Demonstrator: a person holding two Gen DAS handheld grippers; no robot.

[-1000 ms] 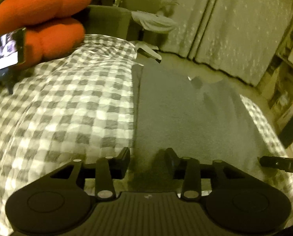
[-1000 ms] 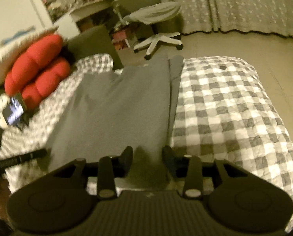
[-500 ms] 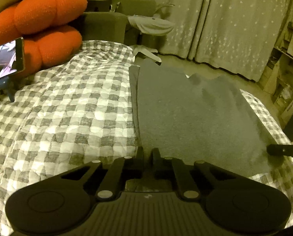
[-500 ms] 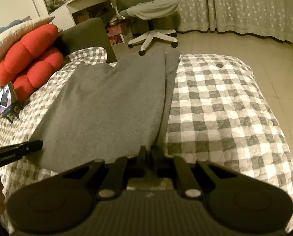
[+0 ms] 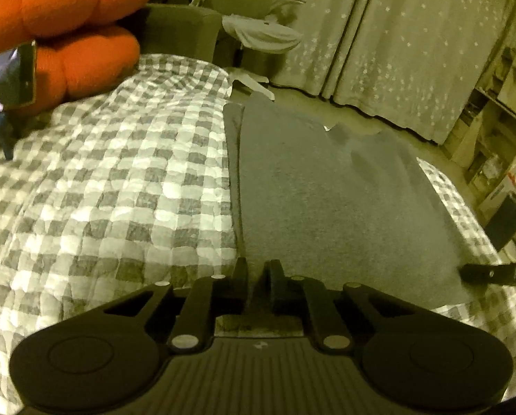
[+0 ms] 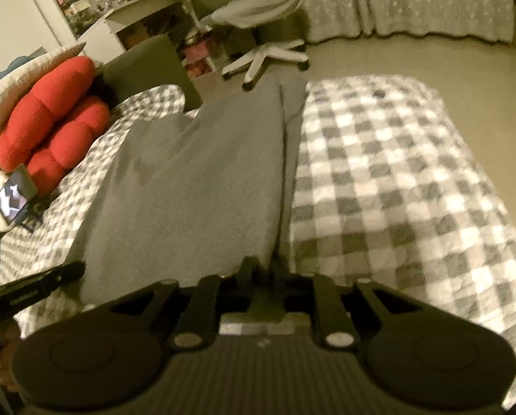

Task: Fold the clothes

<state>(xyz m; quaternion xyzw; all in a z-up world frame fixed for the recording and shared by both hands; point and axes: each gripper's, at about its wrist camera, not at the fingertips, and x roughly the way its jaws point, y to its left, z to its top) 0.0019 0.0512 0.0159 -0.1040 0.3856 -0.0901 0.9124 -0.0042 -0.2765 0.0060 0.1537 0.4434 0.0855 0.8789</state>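
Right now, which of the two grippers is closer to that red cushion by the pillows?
Left. The left gripper pinches the grey garment at its near corner on the side toward the red cushion. The right gripper pinches the opposite near corner, with the garment's width between it and the cushion.

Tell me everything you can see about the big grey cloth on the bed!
The grey garment is plain, soft-looking knit fabric, spread flat along the checked quilt. A narrow strip of it shows along each long side. The left gripper and right gripper each have a near corner between their fingers; both jaws are opening slightly.
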